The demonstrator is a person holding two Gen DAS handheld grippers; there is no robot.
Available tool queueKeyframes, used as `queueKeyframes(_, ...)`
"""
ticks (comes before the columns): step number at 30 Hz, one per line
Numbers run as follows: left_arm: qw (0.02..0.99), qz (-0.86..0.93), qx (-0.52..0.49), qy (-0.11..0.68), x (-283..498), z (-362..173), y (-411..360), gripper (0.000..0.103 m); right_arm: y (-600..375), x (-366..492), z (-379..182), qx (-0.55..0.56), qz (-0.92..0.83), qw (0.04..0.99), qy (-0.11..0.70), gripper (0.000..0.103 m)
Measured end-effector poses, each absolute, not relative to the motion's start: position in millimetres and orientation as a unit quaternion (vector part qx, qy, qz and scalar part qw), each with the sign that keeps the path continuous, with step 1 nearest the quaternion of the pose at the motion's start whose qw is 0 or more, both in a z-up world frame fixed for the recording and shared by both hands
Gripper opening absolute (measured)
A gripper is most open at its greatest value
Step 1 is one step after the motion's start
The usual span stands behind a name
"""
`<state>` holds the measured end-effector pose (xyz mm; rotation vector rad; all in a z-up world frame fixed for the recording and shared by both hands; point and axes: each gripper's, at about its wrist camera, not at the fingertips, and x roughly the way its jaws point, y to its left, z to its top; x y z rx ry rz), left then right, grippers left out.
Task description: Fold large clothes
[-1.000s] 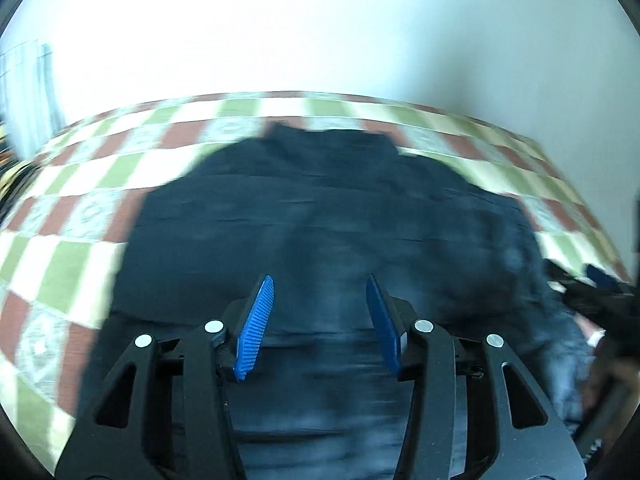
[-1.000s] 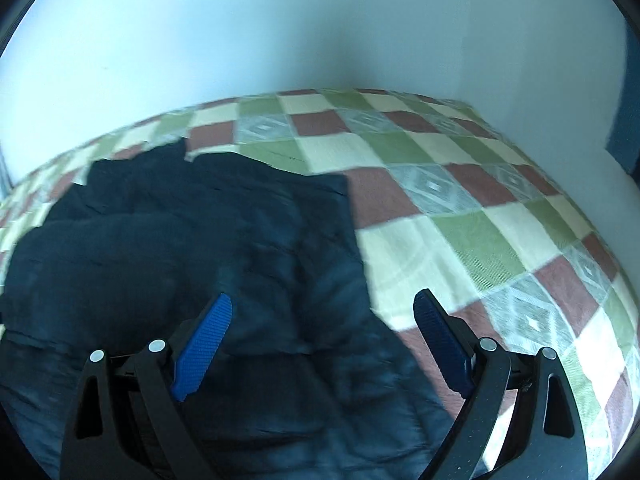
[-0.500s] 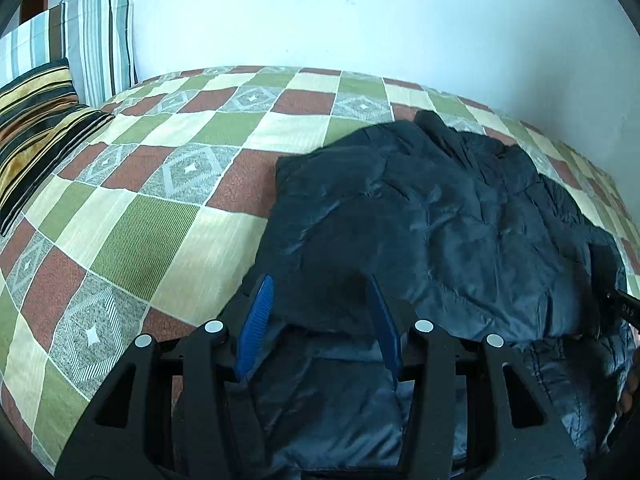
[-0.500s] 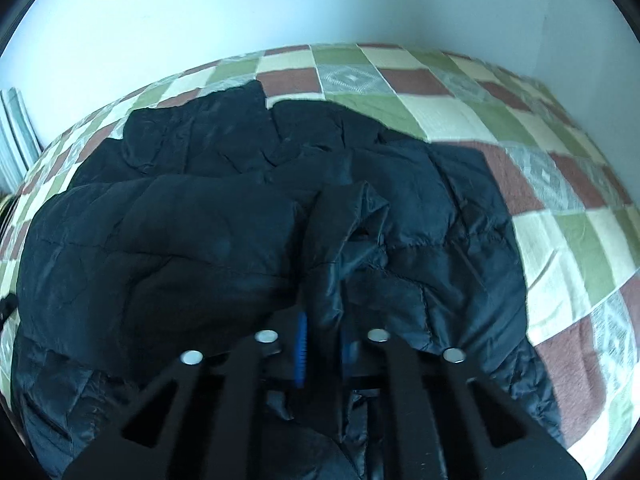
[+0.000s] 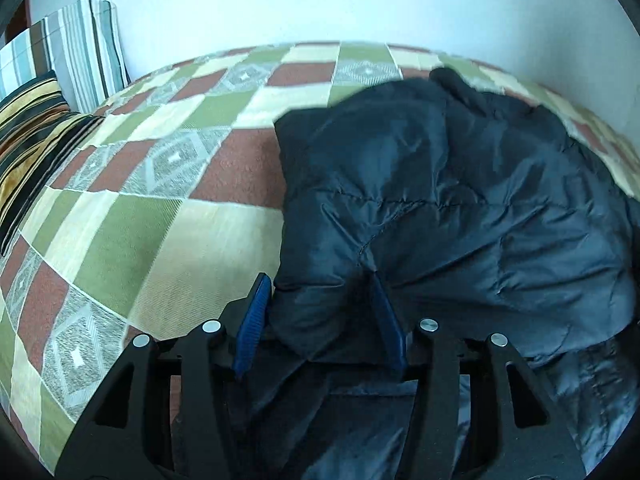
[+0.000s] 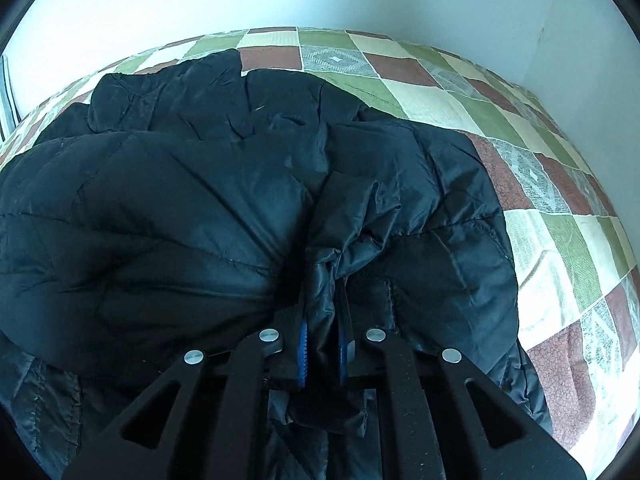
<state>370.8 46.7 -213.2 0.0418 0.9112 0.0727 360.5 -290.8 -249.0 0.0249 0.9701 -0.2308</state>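
A large dark navy quilted jacket [image 5: 460,200] lies spread on a checkered bed; it also fills the right wrist view [image 6: 200,208]. My left gripper [image 5: 320,292] has its blue pads either side of a thick fold at the jacket's left edge, still spread apart with fabric between them. My right gripper [image 6: 322,320] is shut tight on a bunched ridge of the jacket near its right side, and the fabric rises in creases from the pads.
The bedspread [image 5: 160,216] has green, cream and brown-red squares and shows right of the jacket too [image 6: 560,240]. Striped pillows [image 5: 52,92] stand at the far left against the white wall [image 5: 320,0].
The right gripper went from wide open to shut on a jacket ridge. The left gripper moved to the jacket's left edge, with a fold now between its pads.
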Motion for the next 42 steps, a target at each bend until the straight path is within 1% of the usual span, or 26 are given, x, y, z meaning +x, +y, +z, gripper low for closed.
queueKeyframes(3,0.898,0.037,0.023,0.437,370.9,-211.7,45.9,0.052,-292.8,360.3,-246.7,0.017,-0.108,0.879,0.464,0.011)
queueKeyframes(4,0.899,0.038,0.023,0.436,370.2,-208.7,46.4,0.052,-292.1,359.3,-245.2,0.017,-0.108,0.881,0.461,0.013)
queueKeyframes(6,0.900,0.040,0.023,0.434,367.2,-202.9,47.2,0.052,-289.0,355.7,-240.3,0.006,-0.112,0.884,0.453,0.017)
queueKeyframes(8,0.902,0.045,0.015,0.430,360.6,-193.6,50.2,0.052,-287.8,352.4,-234.5,-0.001,-0.118,0.887,0.446,0.025)
queueKeyframes(10,0.905,0.042,0.003,0.423,355.3,-183.7,51.4,0.052,-288.7,347.4,-224.9,0.009,-0.121,0.892,0.437,0.030)
queueKeyframes(11,0.908,0.037,-0.001,0.417,353.6,-178.2,50.5,0.052,-288.4,344.3,-217.4,0.019,-0.119,0.896,0.427,0.033)
queueKeyframes(15,0.919,0.007,-0.012,0.394,356.5,-155.8,33.9,0.052,-275.0,346.4,-191.1,0.024,-0.102,0.912,0.396,0.034)
queueKeyframes(17,0.918,-0.009,-0.015,0.396,364.7,-152.2,19.6,0.052,-265.0,356.5,-184.5,0.027,-0.088,0.916,0.391,0.043)
queueKeyframes(18,0.918,-0.013,-0.013,0.397,367.6,-152.8,13.8,0.052,-262.0,360.3,-184.1,0.028,-0.082,0.917,0.390,0.044)
queueKeyframes(23,0.914,-0.029,0.007,0.405,387.0,-167.3,-17.5,0.053,-243.8,381.5,-194.0,0.004,-0.060,0.918,0.391,0.045)
queueKeyframes(25,0.907,-0.025,0.021,0.420,395.0,-179.3,-25.8,0.053,-247.6,383.9,-201.9,-0.020,-0.092,0.913,0.396,0.045)
queueKeyframes(28,0.904,-0.023,0.025,0.427,398.2,-188.9,-26.2,0.055,-274.3,383.5,-217.1,-0.014,-0.149,0.895,0.421,0.045)
queueKeyframes(29,0.904,-0.024,0.024,0.427,398.3,-190.2,-25.4,0.055,-287.4,382.1,-222.8,0.002,-0.158,0.889,0.430,0.048)
queueKeyframes(31,0.903,-0.027,0.017,0.428,398.9,-192.0,-23.2,0.058,-309.1,378.6,-226.1,0.048,-0.151,0.887,0.433,0.060)
queueKeyframes(32,0.903,-0.029,0.016,0.428,398.8,-192.0,-22.8,0.058,-316.2,376.4,-222.6,0.065,-0.149,0.887,0.432,0.060)
queueKeyframes(36,0.908,-0.028,0.007,0.417,393.6,-179.6,-20.1,0.058,-306.5,368.1,-192.6,0.050,-0.160,0.905,0.390,0.060)
queueKeyframes(39,0.918,-0.030,-0.004,0.395,388.8,-165.6,-19.9,0.058,-287.4,366.9,-173.5,0.064,-0.119,0.923,0.361,0.060)
queueKeyframes(42,0.918,-0.043,0.004,0.394,391.4,-163.5,-29.8,0.058,-266.5,375.2,-174.6,0.065,-0.075,0.925,0.367,0.060)
